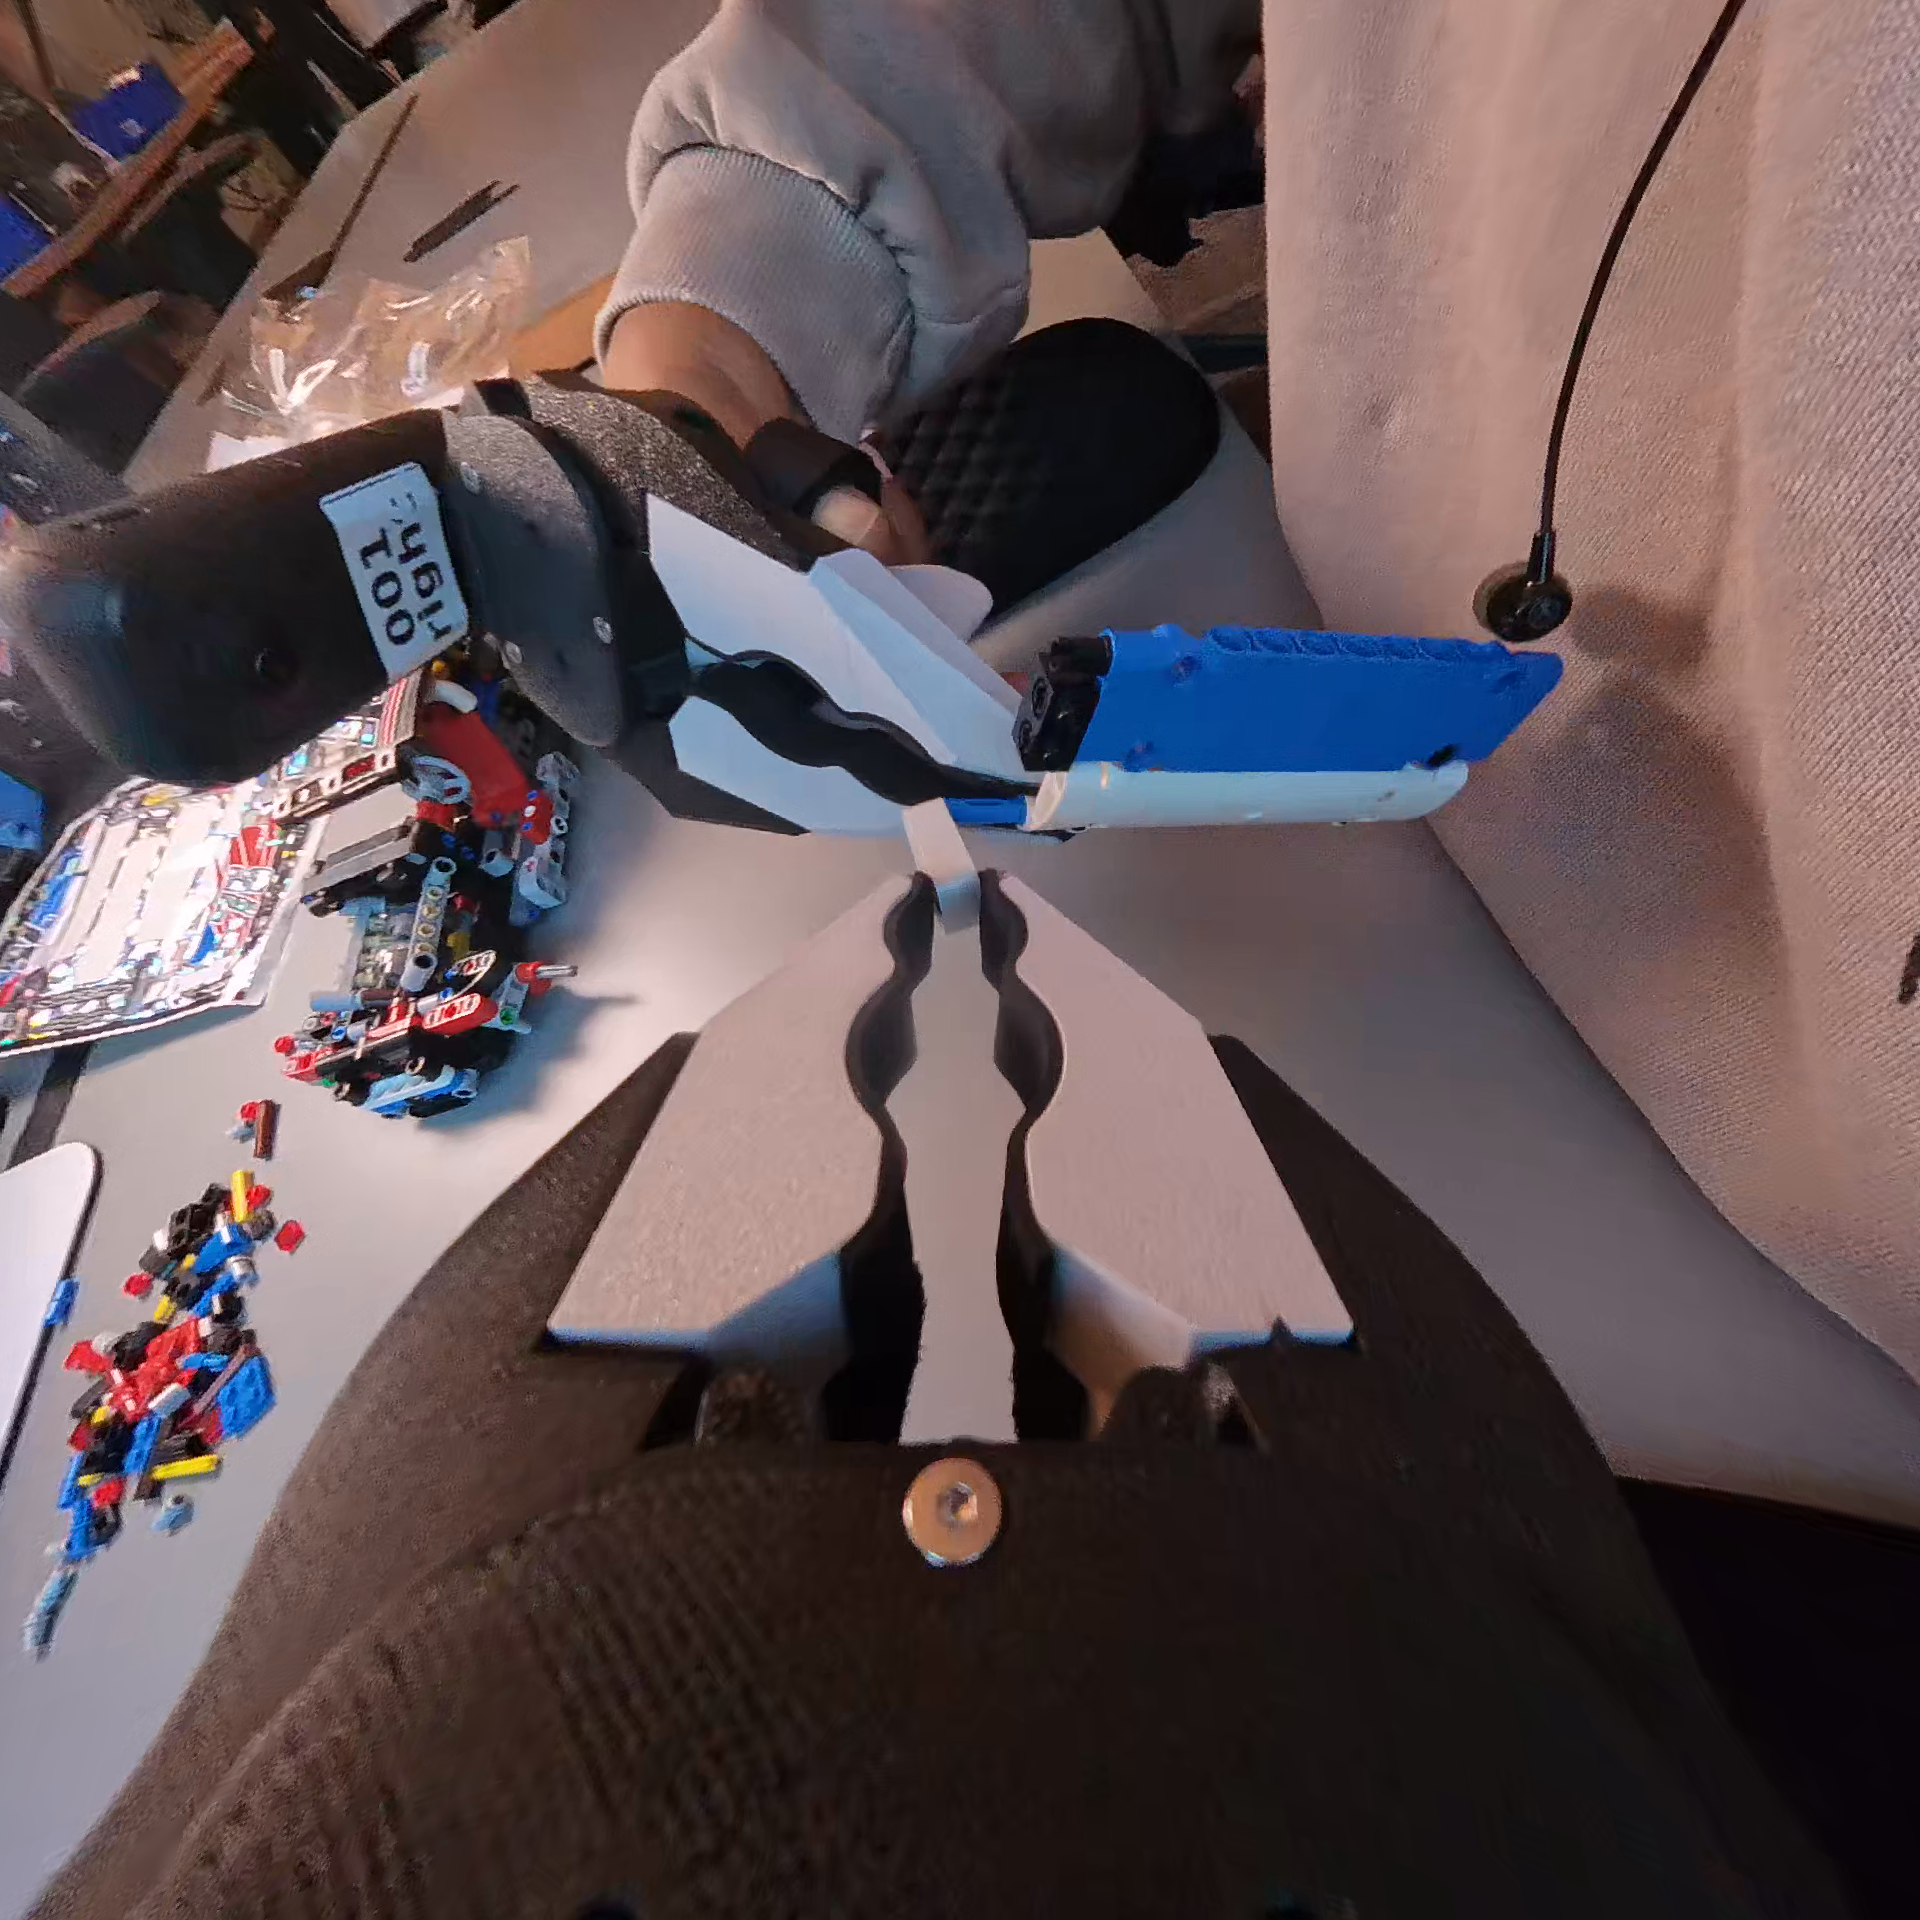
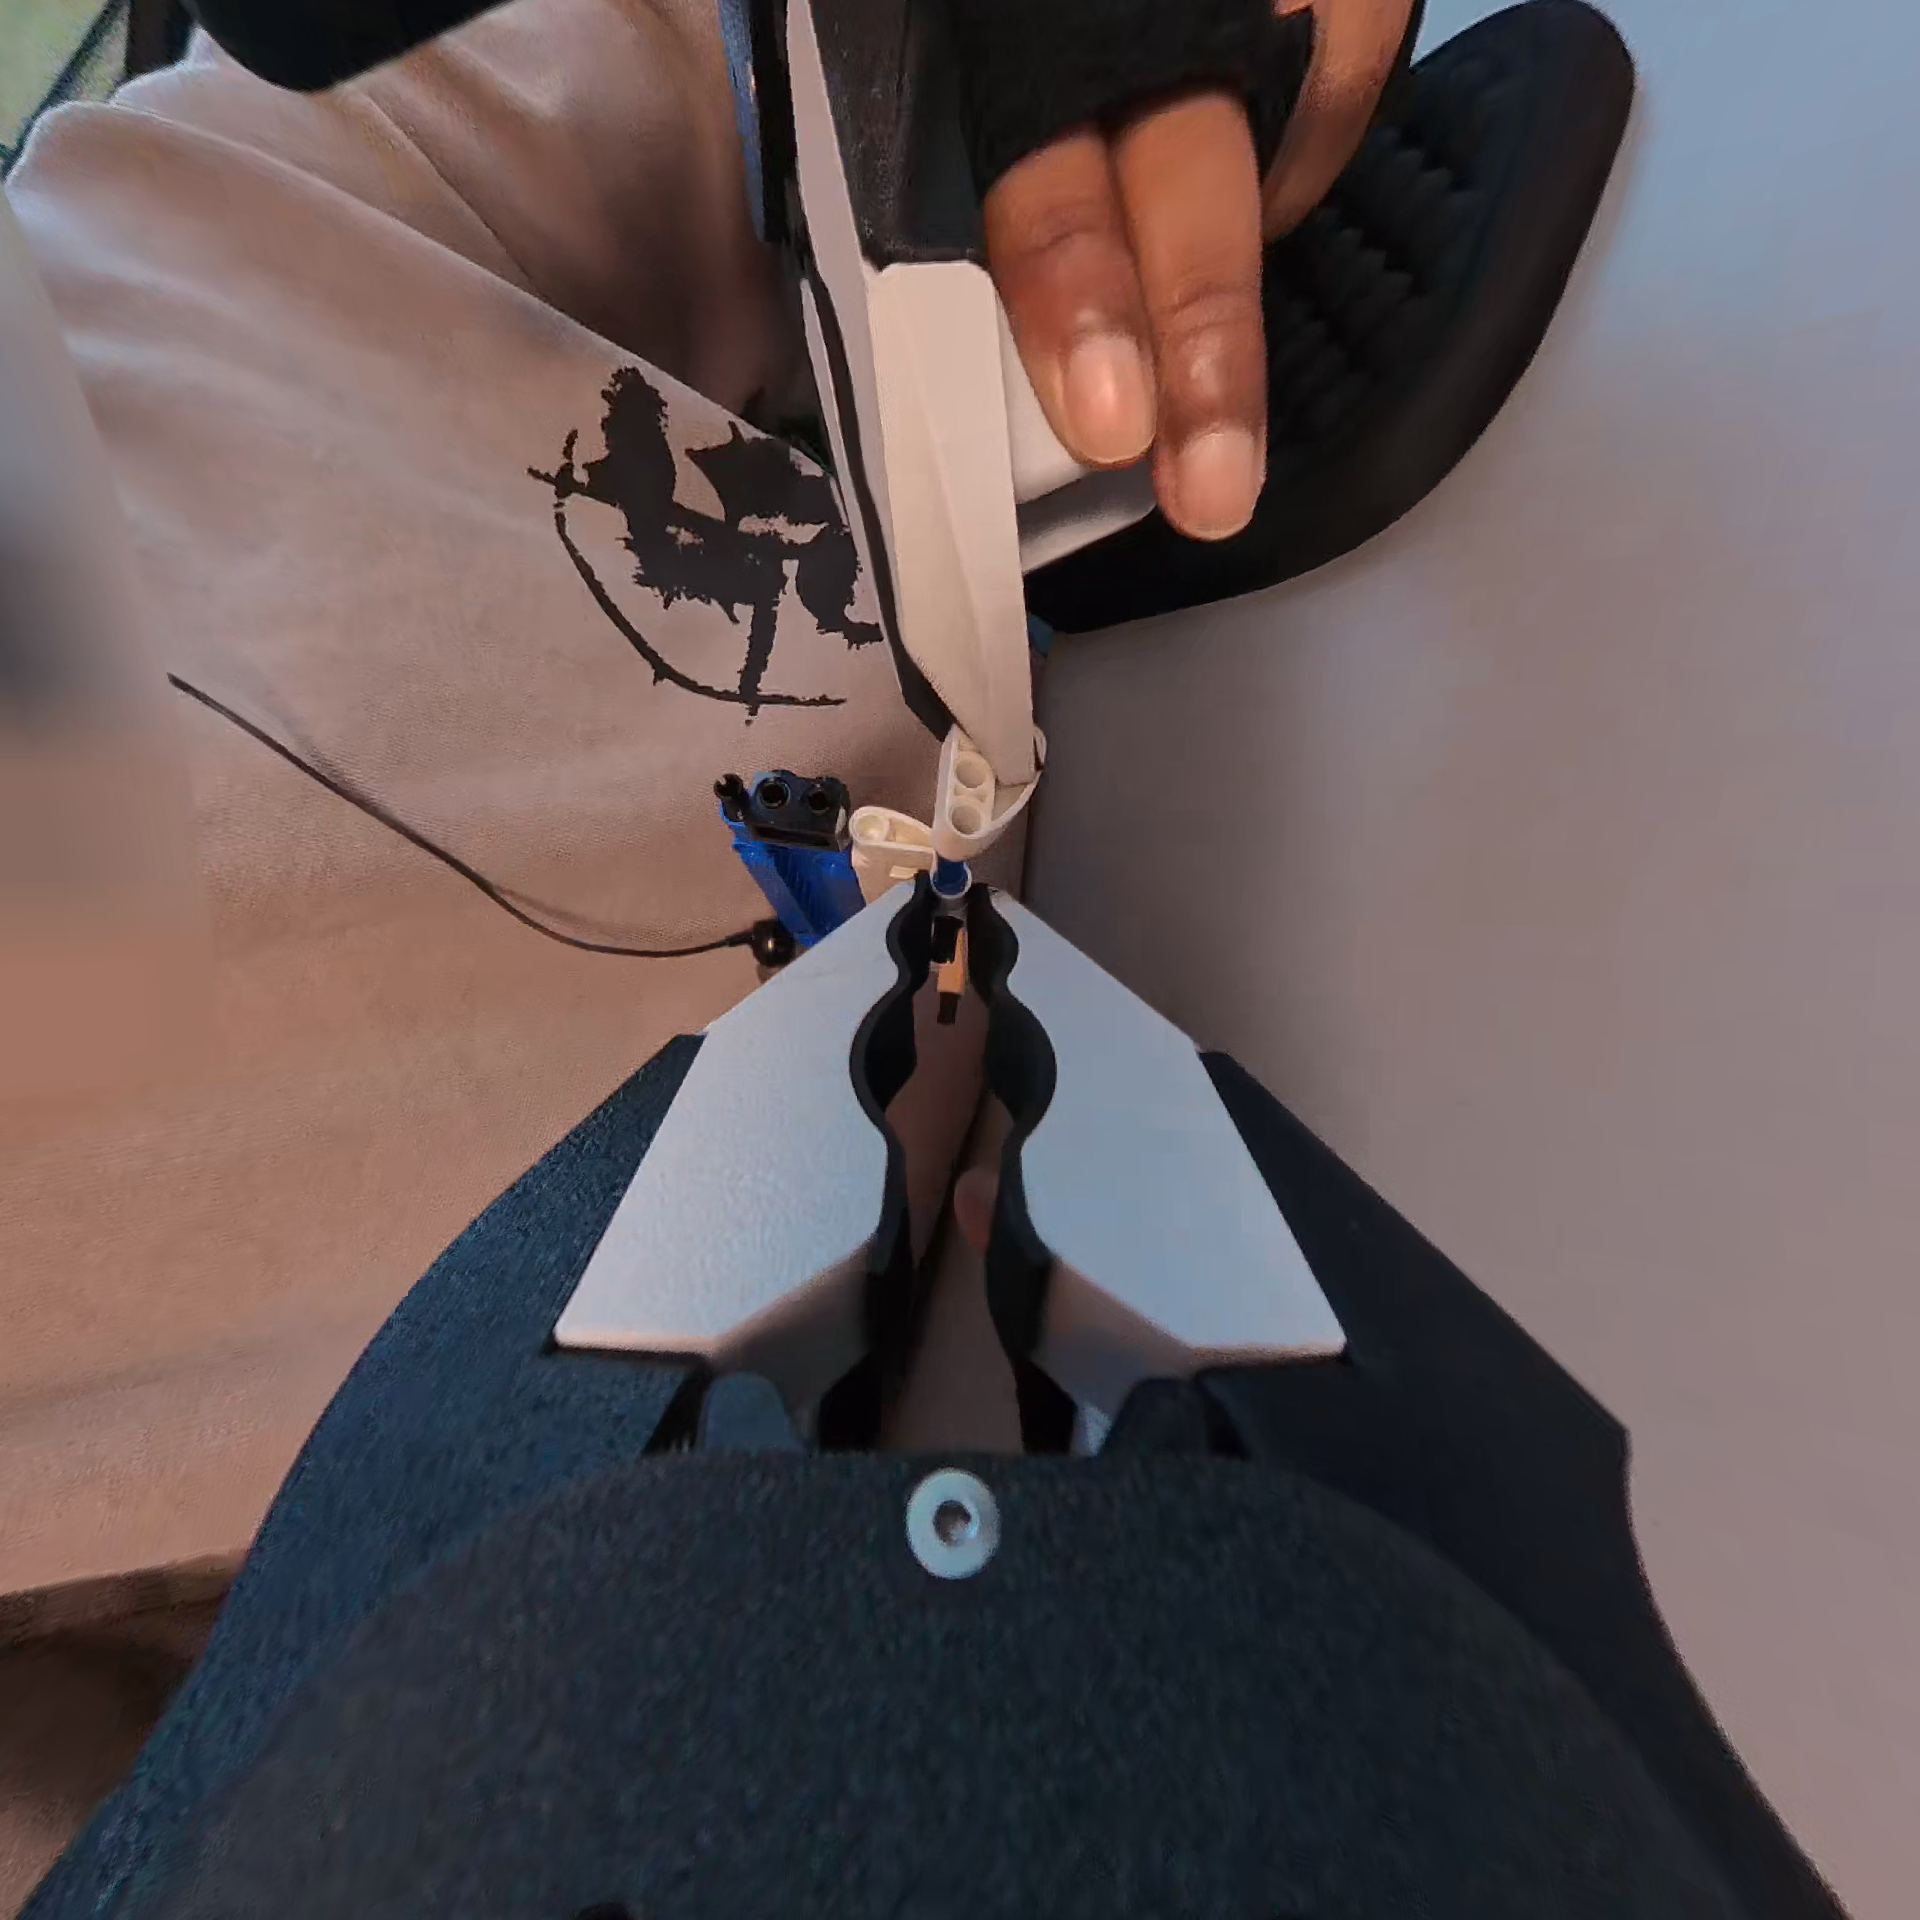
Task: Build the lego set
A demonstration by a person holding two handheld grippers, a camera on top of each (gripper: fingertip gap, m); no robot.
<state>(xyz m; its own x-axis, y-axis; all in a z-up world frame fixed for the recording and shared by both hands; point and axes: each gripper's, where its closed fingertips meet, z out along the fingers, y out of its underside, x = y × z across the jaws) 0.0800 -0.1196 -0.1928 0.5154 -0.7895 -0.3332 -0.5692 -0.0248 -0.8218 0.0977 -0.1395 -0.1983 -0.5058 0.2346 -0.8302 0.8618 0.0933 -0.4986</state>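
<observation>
- Left gripper (image 1: 954, 896): its fingers are pressed together on a thin white piece (image 1: 940, 852) that hangs under the assembly.
- Right gripper (image 2: 951, 902): nearly closed, it pinches a small blue pin at the assembly's end.
- The blue and white assembly (image 1: 1299, 717) is held in the air, near the person's sweater. I judge it light and stiff, but its joints could pop; better to hold the long beams.
- Farther on the table (image 1: 644, 935): the partly built model (image 1: 436, 925), loose bricks (image 1: 171, 1340), and a clear plastic bag (image 1: 384, 322) whose contents I cannot tell.
</observation>
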